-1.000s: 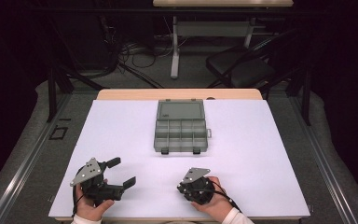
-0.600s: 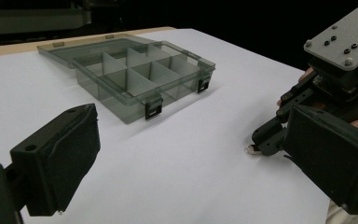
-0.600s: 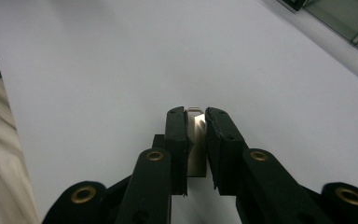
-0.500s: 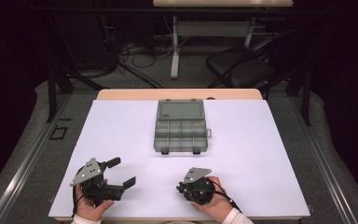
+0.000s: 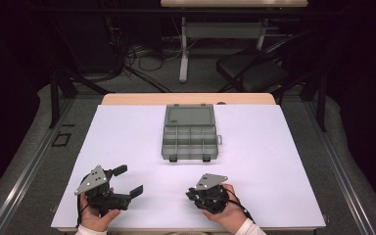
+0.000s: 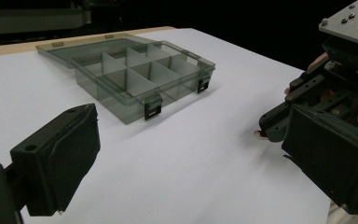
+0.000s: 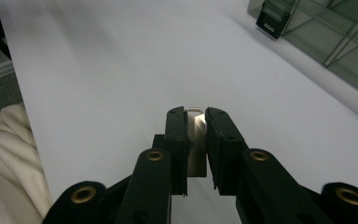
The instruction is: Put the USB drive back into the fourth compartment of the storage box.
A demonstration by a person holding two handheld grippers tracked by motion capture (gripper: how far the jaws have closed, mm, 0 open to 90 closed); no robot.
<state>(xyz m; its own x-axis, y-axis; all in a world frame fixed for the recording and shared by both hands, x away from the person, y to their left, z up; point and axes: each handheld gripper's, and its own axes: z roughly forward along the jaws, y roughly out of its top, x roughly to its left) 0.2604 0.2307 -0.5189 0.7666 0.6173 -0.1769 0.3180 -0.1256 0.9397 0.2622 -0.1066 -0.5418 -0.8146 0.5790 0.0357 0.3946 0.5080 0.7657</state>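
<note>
One box [image 5: 190, 133] of smoky transparent plastic is seen on the white table [image 5: 284, 161], near the middle of the far edge. It is rectangular, its lid is laid open flat toward the far edge, and its tray is divided by thin walls into several compartments. Two black latches [image 6: 153, 111] are fixed on its near wall.

Two grippers are held near the near edge, each in one hand and each with a grey three-cornered plate on top. The left gripper [image 5: 127, 181] is kept toward the near left corner; its two black jaws, covered with matte pads, are spread wide, and nothing is between them. The right gripper [image 7: 196, 135] is closed almost fully on a small thin piece of shiny metal [image 7: 196, 125], clamped between its two pads just above the table.
</note>
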